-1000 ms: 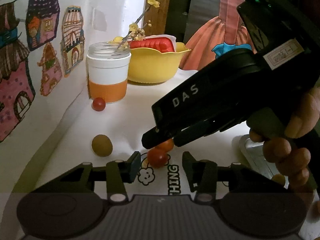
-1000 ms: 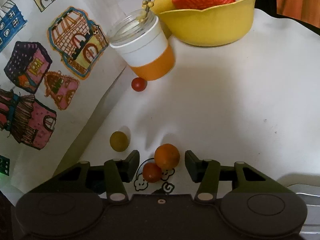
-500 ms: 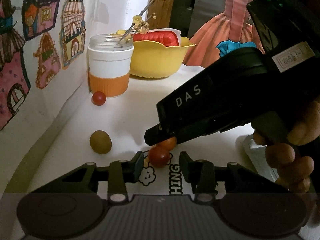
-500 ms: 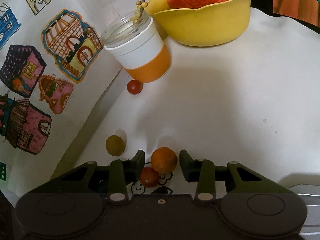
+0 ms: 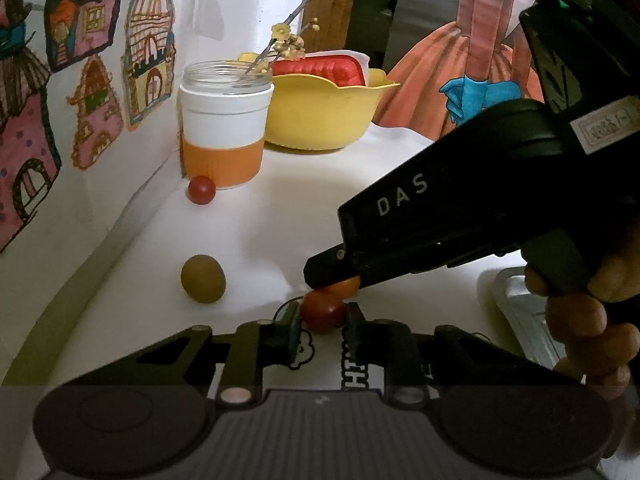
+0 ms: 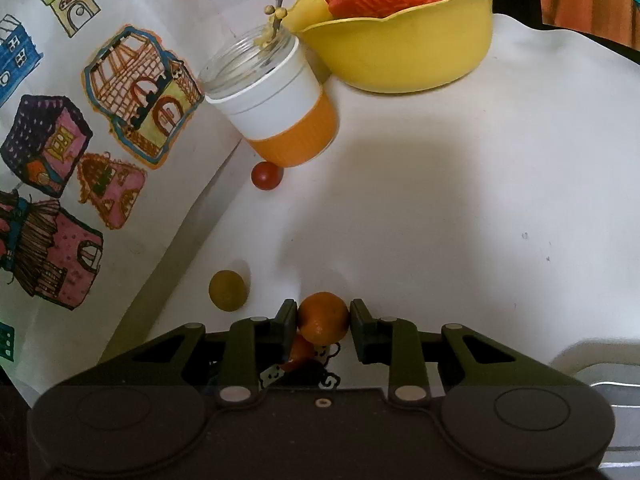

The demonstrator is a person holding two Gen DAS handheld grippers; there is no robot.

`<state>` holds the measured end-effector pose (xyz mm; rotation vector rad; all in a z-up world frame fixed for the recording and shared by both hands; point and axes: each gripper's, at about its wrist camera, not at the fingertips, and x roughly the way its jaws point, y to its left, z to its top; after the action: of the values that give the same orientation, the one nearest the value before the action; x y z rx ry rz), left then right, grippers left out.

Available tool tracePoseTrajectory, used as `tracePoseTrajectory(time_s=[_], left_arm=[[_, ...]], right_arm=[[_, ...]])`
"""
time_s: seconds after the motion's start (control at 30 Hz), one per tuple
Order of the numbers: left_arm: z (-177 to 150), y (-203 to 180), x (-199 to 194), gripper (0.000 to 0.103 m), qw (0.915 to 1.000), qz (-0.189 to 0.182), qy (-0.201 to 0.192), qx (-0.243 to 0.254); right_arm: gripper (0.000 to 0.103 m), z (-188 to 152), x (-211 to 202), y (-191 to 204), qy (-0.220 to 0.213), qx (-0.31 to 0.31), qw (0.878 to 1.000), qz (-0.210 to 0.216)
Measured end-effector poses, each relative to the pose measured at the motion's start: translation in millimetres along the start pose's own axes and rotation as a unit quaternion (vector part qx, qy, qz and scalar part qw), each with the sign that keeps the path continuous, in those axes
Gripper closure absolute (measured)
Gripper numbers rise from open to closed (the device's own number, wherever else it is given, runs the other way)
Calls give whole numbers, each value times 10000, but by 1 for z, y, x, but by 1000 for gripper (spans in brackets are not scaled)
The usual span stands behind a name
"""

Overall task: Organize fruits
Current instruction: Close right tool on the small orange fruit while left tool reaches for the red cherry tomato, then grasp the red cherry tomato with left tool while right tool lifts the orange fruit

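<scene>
Almost nothing seems sorted yet: the left gripper closes on the small red tomato, the right gripper on the round orange fruit, all four fruits on the white counter

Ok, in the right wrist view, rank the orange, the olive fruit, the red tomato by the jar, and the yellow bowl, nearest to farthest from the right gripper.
1. Orange, between the right gripper fingers.
2. Olive fruit, just left.
3. Red tomato, farther up, at the jar's base.
4. Yellow bowl, at the back.
</scene>
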<state>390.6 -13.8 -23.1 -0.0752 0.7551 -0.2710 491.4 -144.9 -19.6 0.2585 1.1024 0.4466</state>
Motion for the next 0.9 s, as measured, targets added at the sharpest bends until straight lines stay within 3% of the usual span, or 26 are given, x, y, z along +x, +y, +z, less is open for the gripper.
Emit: tracePoseTrajectory(time_s=[0.5,0.9], left_arm=[[-7,-14,-11,80,9997,-113,159,-130],[-12,-54,-29,80,9989,-462,91,73]], right_arm=[[73,-4,-26,-21,-10,146,9999,7],[73,-19,-67,-44,-170,116,9998,-77]])
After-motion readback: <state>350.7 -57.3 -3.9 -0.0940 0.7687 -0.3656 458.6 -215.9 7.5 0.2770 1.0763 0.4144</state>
